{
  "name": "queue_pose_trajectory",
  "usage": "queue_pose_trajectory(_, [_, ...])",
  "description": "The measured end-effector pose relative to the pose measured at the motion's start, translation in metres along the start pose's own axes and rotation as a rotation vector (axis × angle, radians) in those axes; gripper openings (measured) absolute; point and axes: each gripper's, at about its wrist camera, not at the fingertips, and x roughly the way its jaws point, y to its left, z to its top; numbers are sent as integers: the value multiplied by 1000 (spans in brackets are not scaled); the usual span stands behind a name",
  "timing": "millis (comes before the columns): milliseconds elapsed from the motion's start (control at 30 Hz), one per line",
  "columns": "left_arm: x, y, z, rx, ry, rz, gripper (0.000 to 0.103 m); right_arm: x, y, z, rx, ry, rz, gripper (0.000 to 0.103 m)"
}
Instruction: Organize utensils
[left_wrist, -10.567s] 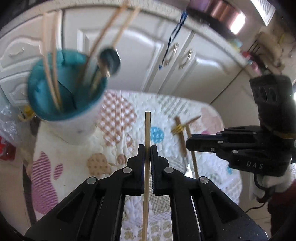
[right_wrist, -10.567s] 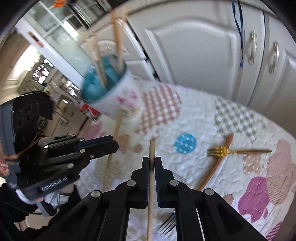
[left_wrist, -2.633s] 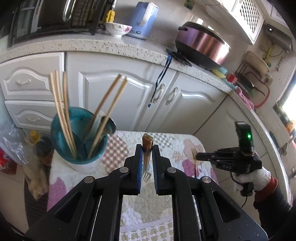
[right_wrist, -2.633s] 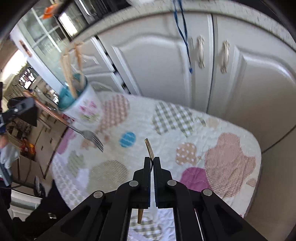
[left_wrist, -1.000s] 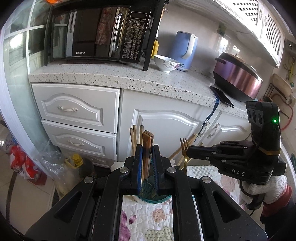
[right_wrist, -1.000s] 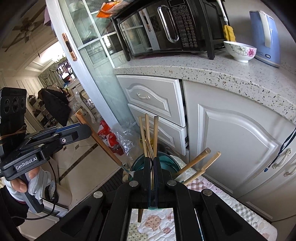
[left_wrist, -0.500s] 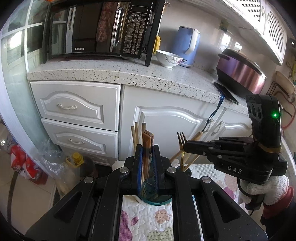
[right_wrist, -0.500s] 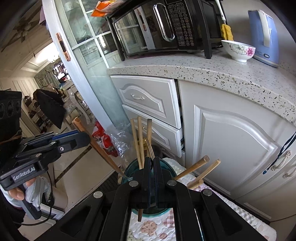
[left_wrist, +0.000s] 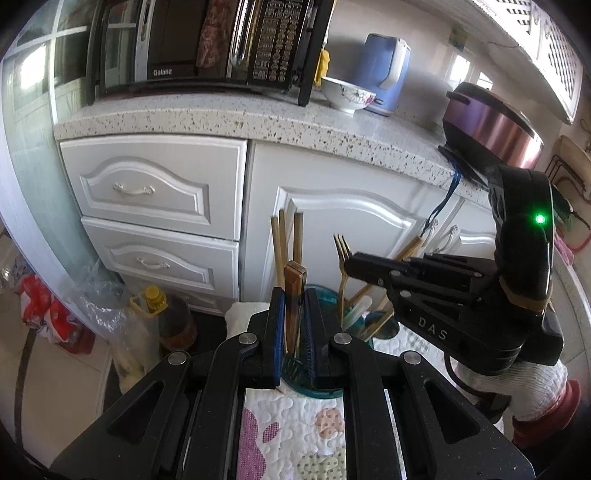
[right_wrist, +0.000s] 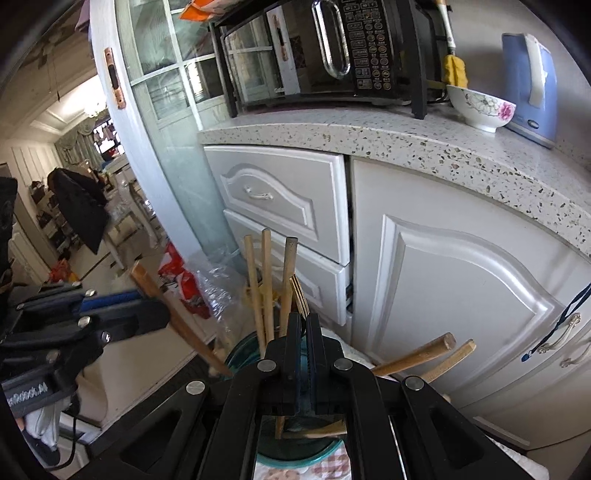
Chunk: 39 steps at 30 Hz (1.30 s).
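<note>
A teal cup (left_wrist: 325, 393) (right_wrist: 291, 459) stands on a quilted cloth (left_wrist: 295, 435) and holds several wooden chopsticks (left_wrist: 280, 240) (right_wrist: 264, 280). My left gripper (left_wrist: 294, 306) is shut on a wooden-handled fork (left_wrist: 294, 291), handle up and tines down over the cup's mouth. My right gripper (right_wrist: 304, 321) is shut on a gold fork (right_wrist: 299, 295), tines up, also above the cup. In the left wrist view the right gripper (left_wrist: 354, 264) comes in from the right with the gold fork (left_wrist: 341, 251). The right wrist view has the left gripper (right_wrist: 162, 317) at the left edge.
White cabinet drawers (left_wrist: 147, 192) and doors (right_wrist: 461, 295) rise just behind the cup. A microwave (left_wrist: 207, 44), bowl (left_wrist: 347, 94), kettle (left_wrist: 384, 74) and rice cooker (left_wrist: 491, 125) sit on the counter. Plastic bags and a bottle (left_wrist: 155, 306) lie on the floor at left.
Both grippers have sunk toward the cup with their forks. The right gripper has drawn nearer to the left one over the cup's mouth.
</note>
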Motion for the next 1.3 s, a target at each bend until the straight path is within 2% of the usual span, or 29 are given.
queue_pose_trajectory(200, [9,-2,-9,-12,19,-5,9,0,9,-17,-39,7,-32,2])
queue_pose_trajectory(600, [15,-6,-21,-44,11,10,9,2,17,-68,-56,145,-12,3])
queue_pose_trajectory(700, [13,-6,-21,-73,5,-9,9,2,14,-74,-29,157,-8,3])
queue_pose_trajectory(733, [12,-6,-22,-81,1,-14,11,-2,12,-74,-20,156,-4,7])
queue_pose_trajectory(800, [7,-5,-22,-97,-11,-24,18,-12,10,-76,-14,142,2,24])
queue_pose_trajectory(833, [4,-4,-23,-106,-20,-29,28,-18,8,-77,-8,134,2,31])
queue_pose_trajectory(867, [1,-4,-23,-115,-28,-29,35,-25,5,-78,2,127,5,31])
queue_pose_trajectory(1000, [-13,-10,-26,-116,-52,-28,36,-47,-4,-85,57,96,22,31])
queue_pose_trajectory(1200, [-30,-37,-42,-41,-65,38,36,-68,-6,-96,116,56,0,33])
queue_pose_trajectory(1300, [-35,-48,-51,-26,-68,53,36,-80,0,-100,122,32,-23,39])
